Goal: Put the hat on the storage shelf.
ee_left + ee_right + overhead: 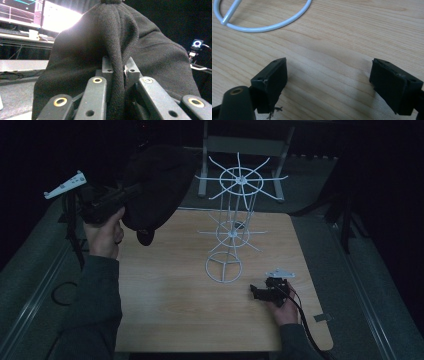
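Left gripper view: black fleece beanie hat [110, 50] sits directly ahead of the lens; the left gripper [117, 72] has both jaws clamped together on 1 pinched fold of its fabric.
Right gripper view: right gripper [329, 80] hovers low over the light wood-grain table [342, 37]; jaws stand wide apart, nothing between them. The rack's round white wire base ring [262, 25] lies just ahead.
High view, hat: hat [155, 190] hangs in the air from the left gripper [127, 192], up and left of the white 2-tier wire display rack [232, 227], apart from it.
High view, right side: right gripper [257, 292] rests near the rack base.
Step in hand: judged as carrying the hat toward the rack.
Next move: likely requires lowering the hat over 1 top-tier wire arm before releasing.
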`<control>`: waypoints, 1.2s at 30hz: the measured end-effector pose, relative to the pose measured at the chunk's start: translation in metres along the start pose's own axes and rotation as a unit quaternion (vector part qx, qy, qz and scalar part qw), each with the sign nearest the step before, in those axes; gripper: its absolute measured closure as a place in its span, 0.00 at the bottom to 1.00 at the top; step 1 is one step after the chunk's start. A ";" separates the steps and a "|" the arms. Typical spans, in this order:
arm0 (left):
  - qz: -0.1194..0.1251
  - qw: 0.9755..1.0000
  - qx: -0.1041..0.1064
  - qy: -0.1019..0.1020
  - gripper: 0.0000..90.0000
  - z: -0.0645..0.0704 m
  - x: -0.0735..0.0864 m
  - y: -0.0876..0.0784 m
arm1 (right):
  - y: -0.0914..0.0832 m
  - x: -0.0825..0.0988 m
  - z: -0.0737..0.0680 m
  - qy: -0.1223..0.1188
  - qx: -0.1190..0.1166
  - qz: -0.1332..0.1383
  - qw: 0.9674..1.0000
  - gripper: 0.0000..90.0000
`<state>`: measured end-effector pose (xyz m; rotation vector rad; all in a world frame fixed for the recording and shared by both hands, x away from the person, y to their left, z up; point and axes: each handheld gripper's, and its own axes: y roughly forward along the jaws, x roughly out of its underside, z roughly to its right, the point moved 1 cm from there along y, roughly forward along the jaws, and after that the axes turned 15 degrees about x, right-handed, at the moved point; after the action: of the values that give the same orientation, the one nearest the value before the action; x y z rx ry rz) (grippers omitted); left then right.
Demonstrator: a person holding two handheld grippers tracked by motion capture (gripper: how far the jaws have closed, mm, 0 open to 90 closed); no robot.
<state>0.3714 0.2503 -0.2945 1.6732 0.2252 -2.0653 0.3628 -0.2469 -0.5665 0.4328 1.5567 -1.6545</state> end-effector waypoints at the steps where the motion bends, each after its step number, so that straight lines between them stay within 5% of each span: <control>1: 0.000 1.000 0.003 0.000 0.93 0.000 0.000 0.001 | 0.000 0.000 0.000 0.000 0.000 0.000 1.000 0.16; 12: -0.010 0.999 0.043 0.004 0.93 0.003 0.004 0.009 | 0.000 0.000 0.000 0.000 0.000 0.000 1.000 0.16; 28: -0.033 0.997 0.065 0.002 0.93 0.003 0.009 0.019 | 0.000 0.000 0.000 0.000 0.000 0.000 1.000 0.16; 36: -0.070 0.995 0.071 -0.002 0.93 0.001 0.016 0.027 | 0.000 0.000 0.000 0.000 0.000 0.000 1.000 0.16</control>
<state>0.3804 0.2226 -0.3051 1.7816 0.2043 -2.2334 0.3628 -0.2469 -0.5665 0.4333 1.5566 -1.6549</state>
